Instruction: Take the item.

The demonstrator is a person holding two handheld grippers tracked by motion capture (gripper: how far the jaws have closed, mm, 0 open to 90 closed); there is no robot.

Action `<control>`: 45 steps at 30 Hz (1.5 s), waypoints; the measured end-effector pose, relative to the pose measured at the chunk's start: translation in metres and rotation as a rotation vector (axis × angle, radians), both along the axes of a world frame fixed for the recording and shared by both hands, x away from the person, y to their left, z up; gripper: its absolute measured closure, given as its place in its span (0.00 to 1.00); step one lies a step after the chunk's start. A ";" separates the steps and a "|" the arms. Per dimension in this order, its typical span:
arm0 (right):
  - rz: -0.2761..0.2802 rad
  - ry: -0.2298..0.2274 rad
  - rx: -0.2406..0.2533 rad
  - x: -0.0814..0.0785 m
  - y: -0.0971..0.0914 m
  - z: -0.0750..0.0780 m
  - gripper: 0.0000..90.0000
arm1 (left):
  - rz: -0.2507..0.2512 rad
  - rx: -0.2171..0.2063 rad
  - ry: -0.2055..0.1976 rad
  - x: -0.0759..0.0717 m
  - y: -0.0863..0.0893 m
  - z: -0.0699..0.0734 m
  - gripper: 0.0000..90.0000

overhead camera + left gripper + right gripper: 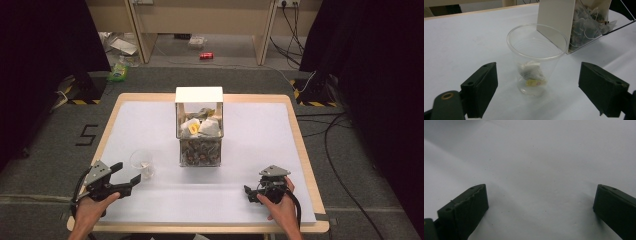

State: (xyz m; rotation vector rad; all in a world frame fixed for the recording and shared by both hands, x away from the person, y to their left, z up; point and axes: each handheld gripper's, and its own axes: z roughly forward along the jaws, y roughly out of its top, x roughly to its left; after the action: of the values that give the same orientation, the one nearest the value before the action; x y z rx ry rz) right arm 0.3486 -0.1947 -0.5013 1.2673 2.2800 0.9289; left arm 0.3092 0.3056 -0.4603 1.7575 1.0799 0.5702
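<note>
A clear plastic cup (142,162) (535,60) stands upright on the white table cover (250,145), left of a clear box (199,129) (576,22) with a white lid, full of tea bags. One tea bag (531,72) with a yellow tag lies at the bottom of the cup. My left gripper (126,177) (537,92) is open just short of the cup, its jaws wide apart on either side and not touching it. My right gripper (248,192) (539,210) is open near the front right of the table, low over the bare cover, with nothing between its jaws.
The table's wooden edge (210,227) runs along the front. Beyond the table, on the floor, lie a red can (206,55), a green packet (118,73) and cables (330,145). Dark curtains hang at both sides.
</note>
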 end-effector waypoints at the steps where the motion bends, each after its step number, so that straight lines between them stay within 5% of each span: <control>1: 0.000 0.000 0.000 0.000 0.000 0.000 0.00 | 0.000 0.001 -0.001 0.000 0.000 -0.001 0.17; 26: 0.000 0.000 0.000 0.000 0.000 0.000 0.00 | -0.031 0.051 0.075 -0.008 0.001 -0.027 0.17; 45: 0.000 0.000 0.000 0.000 0.000 0.000 0.00 | -0.008 0.081 0.092 -0.021 0.011 -0.044 0.17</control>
State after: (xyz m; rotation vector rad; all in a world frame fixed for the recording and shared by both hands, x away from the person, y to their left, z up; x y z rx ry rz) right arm 0.3486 -0.1948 -0.5013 1.2671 2.2800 0.9291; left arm 0.2878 0.3168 -0.5043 1.8728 1.1258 0.5391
